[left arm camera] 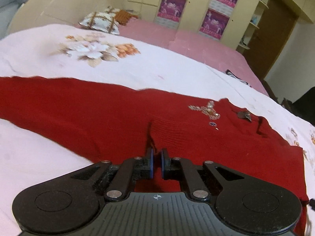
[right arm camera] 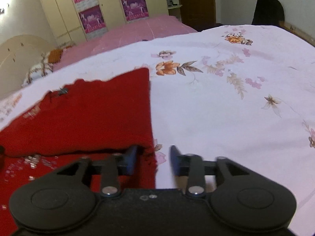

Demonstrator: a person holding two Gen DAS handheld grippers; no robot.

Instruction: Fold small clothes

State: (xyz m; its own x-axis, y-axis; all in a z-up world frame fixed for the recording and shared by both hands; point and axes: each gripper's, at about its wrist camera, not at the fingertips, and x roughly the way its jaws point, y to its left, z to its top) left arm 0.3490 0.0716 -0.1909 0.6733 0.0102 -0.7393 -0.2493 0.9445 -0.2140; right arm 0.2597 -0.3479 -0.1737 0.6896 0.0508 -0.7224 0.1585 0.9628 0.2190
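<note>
A red knitted sweater with beaded decoration lies spread on a white floral bedsheet. My left gripper is shut on a pinch of the sweater's red fabric, which rises in a small ridge ahead of the fingers. In the right wrist view the sweater is folded over itself, its upper layer ending in a straight right edge. My right gripper is open, straddling the sweater's right edge low over the bed, with the left finger at the fold.
A patterned pillow and an orange item lie by the headboard. A pink-covered bed adjoins, with wardrobes bearing purple posters behind. A brown door and a dark garment on a chair stand beyond.
</note>
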